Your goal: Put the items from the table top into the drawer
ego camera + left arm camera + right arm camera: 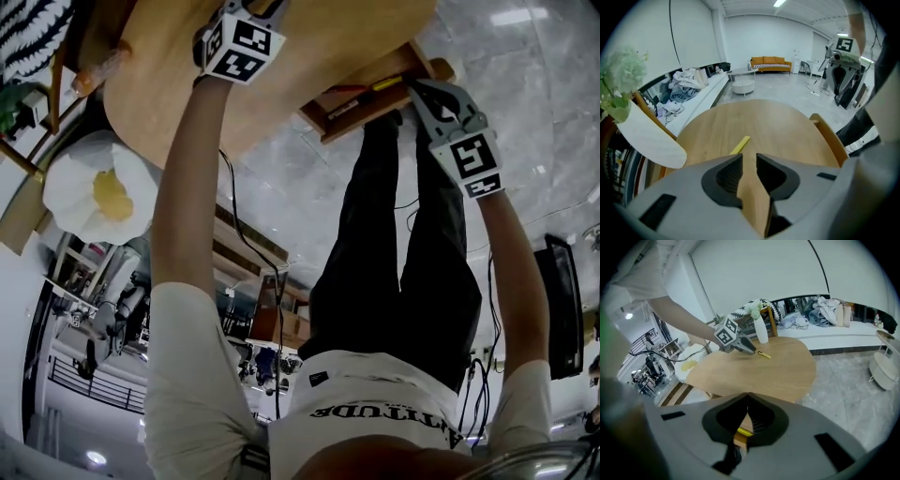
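Left tongs point(749, 158) stand open and empty over the table point(778, 126); a yellow stick point(739, 145) lies on it just ahead of their tips. Right tongs point(747, 397) are closed, beside the drawer point(375, 101)

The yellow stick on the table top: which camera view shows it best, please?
The right gripper view: the yellow stick lies whole on the table, beside the left tool. The left gripper view shows only its far end; the head view does not show it.
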Available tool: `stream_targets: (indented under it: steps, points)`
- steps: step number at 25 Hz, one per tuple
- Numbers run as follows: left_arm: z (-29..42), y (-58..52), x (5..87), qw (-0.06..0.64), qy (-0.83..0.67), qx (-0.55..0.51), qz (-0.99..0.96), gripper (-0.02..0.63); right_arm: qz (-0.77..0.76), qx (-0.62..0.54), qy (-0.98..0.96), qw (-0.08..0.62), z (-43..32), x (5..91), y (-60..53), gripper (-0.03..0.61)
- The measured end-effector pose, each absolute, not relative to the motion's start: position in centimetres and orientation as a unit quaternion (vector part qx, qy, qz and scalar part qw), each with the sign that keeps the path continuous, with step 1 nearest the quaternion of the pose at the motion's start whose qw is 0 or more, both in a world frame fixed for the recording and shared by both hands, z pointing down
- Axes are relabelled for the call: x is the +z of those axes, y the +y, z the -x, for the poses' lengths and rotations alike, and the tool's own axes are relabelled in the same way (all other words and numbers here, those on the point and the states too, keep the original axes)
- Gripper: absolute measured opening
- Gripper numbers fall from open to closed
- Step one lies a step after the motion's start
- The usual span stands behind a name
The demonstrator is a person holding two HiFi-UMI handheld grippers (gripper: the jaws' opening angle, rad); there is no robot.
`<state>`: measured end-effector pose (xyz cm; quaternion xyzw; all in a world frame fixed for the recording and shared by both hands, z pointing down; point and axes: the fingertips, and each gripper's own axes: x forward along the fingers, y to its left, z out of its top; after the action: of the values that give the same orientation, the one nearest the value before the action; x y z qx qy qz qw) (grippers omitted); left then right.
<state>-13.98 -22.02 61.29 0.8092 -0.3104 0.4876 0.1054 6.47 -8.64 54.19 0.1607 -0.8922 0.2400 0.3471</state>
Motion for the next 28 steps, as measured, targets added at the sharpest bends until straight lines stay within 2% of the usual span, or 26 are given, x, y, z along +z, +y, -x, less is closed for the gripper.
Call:
stream_targets:
  steps: [3, 7, 13, 18, 20, 28]
  points:
    - [15.4, -23.5, 62.7, 0.095, -0.284, 0.518, -0.801, 0.108, -0.167, 0.25, -0.889, 0.346, -6.5, 54.5, -8.7, 0.02]
    - [16.6, -25.2, 64.3, 0.089, -0.242, 0.553, -0.792, 0.15, -0.167, 0.26, -0.888, 0.34, -5.8, 55.1, -8.8, 0.02]
    - [15.8, -27.2, 64.9, 0.086, -0.209, 0.56, -0.797, 0.15, -0.163, 0.267, -0.889, 0.333, -4.6, 55.2, -8.7, 0.02]
    - [15.8, -26.7, 65.5, 0.137, -0.18, 0.557, -0.799, 0.128, -0.16, 0.27, -0.891, 0.329, -4.0, 55.0, -9.0, 0.02]
    - [15.5, -26.5, 65.5, 0.155, -0.184, 0.55, -0.8, 0.08, -0.165, 0.273, -0.889, 0.33, -4.6, 55.2, -9.1, 0.02]
    - [15.2, -26.0, 64.9, 0.153, -0.237, 0.541, -0.792, 0.078, -0.172, 0.274, -0.885, 0.335, -6.3, 55.5, -9.1, 0.02]
